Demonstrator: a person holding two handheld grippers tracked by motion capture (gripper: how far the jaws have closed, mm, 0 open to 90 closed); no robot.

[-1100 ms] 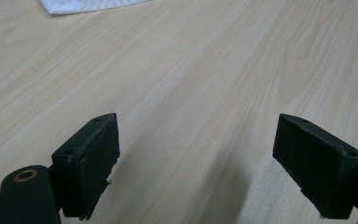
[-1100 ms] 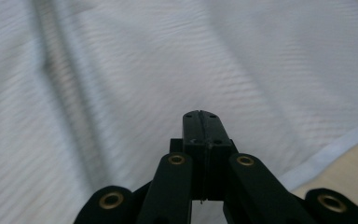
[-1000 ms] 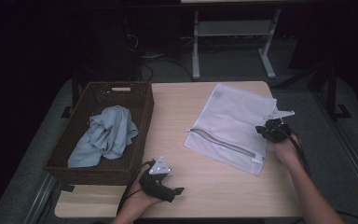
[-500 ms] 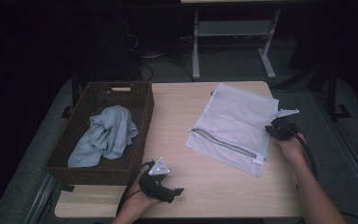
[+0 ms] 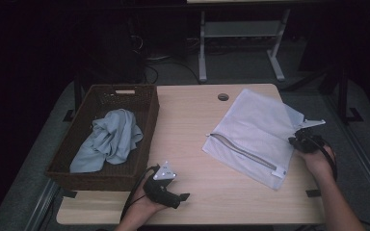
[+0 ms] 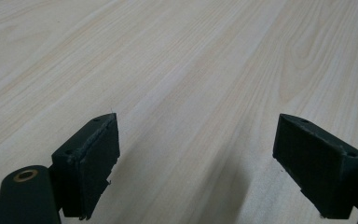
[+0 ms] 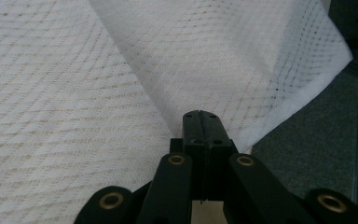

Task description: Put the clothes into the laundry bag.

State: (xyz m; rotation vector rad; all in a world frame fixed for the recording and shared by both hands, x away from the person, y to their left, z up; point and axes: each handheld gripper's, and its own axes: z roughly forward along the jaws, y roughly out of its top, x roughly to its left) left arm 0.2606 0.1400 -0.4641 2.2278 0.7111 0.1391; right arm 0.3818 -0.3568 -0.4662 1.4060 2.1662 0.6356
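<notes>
at table edge | right gripper clamps mesh bag | left gripper wide

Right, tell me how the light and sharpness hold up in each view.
High view: room dim, table lit evenly, a little soft. Left gripper view: bright, crisp wood grain, soft shadows beneath the left claw. Right gripper view: mesh bag sharp, right claw shut on its edge.

One white mesh bag, one wicker basket, one blue cloth, two claws.
</notes>
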